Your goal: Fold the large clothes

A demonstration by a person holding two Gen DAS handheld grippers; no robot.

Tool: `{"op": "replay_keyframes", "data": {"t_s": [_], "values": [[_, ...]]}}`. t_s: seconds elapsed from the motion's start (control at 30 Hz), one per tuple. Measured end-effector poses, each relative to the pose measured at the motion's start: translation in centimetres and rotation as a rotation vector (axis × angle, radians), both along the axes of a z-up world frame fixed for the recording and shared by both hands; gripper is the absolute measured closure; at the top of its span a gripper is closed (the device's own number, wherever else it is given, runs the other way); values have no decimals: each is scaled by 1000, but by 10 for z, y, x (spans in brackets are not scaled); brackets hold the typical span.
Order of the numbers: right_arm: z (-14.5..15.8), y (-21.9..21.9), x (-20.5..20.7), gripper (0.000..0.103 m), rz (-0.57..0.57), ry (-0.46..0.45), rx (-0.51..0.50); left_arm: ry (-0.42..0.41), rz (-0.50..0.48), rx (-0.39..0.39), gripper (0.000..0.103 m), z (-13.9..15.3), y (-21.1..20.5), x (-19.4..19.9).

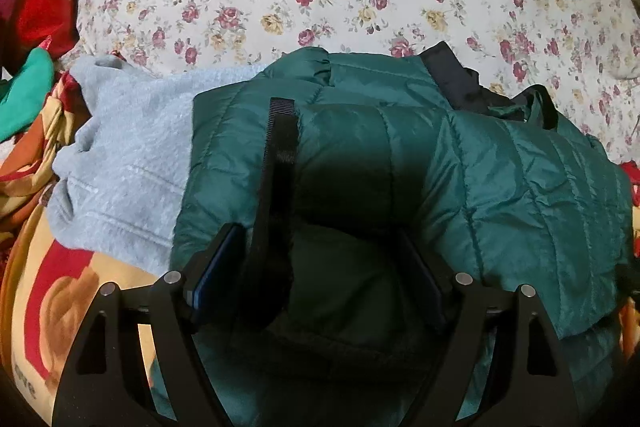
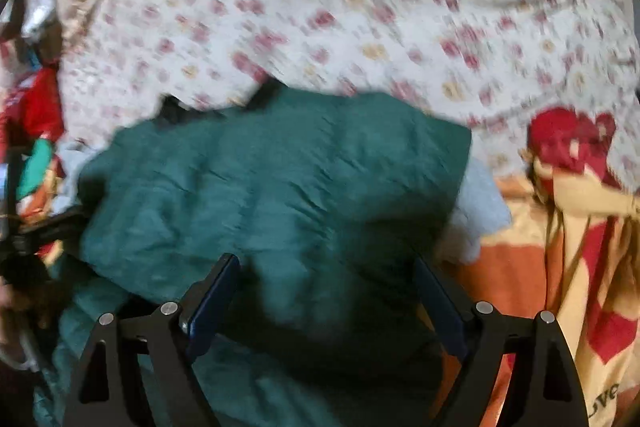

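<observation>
That green puffer jacket (image 1: 360,147) sits on the grey fleece (image 1: 128,163) mid-bed; looks light, squashy, slippery; left gripper (image 1: 320,267) and right gripper (image 2: 326,299) both gape wide; I'd pinch a quilted seam.

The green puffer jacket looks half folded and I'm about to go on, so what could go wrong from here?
1. The green puffer jacket is bulky and slick-looking; with both the left gripper and the right gripper open, the fold may spring back.
2. It overlaps the grey fleece garment, so a grab could catch both.
3. The black strap lies loose near the left fingers and might snag.
</observation>
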State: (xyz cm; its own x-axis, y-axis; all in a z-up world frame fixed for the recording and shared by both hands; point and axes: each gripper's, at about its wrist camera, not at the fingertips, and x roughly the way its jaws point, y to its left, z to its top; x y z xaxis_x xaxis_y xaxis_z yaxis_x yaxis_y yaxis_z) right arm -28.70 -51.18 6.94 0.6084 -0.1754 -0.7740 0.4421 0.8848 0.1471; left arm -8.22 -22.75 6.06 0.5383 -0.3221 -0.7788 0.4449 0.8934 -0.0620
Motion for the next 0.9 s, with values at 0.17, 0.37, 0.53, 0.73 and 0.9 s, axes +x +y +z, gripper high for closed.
{"op": "replay_keyframes", "data": {"t_s": [0.17,0.37,0.53,0.73,0.9], "values": [[15,7,-9,17,-25,-37,-11,-45,-6,4,23,17,16,-17],[27,24,-18,17,-3,-13,-45,-83,-15,19,23,32,31,-34],[28,27,-31,17,-24,-15,8,-101,-12,23,23,40,45,-49],[36,46,-53,17,-6,-10,5,-130,-14,39,23,46,64,-69],[37,62,-76,17,2,-5,13,-132,-14,40,23,46,85,-86]]}}
